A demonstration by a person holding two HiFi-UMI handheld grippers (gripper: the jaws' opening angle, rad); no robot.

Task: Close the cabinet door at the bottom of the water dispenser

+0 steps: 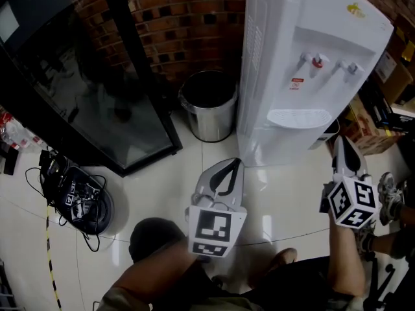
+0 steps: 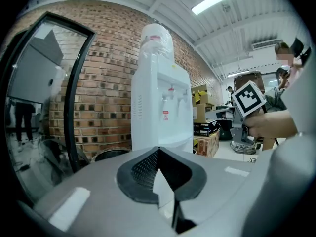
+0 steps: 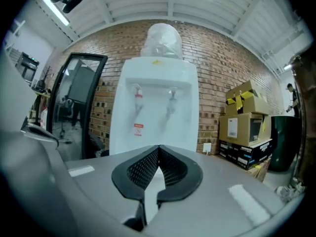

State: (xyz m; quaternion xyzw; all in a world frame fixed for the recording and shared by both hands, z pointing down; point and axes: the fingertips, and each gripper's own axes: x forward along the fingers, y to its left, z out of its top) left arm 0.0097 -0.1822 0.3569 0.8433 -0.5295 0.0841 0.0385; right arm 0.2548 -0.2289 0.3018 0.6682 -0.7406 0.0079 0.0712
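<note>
The white water dispenser (image 1: 305,63) stands against the brick wall, with two taps and a drip tray. Its lower cabinet front (image 1: 285,149) is steeply foreshortened and looks flush; I see no door standing out. My left gripper (image 1: 228,167) is held over the floor tiles in front of the dispenser's left corner, jaws together and empty. My right gripper (image 1: 342,141) hangs at the dispenser's right front, also shut on nothing. The left gripper view shows the dispenser (image 2: 160,102) ahead and the right gripper's marker cube (image 2: 249,100). The right gripper (image 3: 159,147) faces the dispenser (image 3: 155,107) squarely.
A steel waste bin (image 1: 209,105) stands left of the dispenser. A tall black glass-door cabinet (image 1: 97,76) fills the left. Cables and a round device (image 1: 78,199) lie on the floor. Cardboard boxes (image 1: 382,89) are stacked at the right. Shoes (image 1: 389,193) show near the right gripper.
</note>
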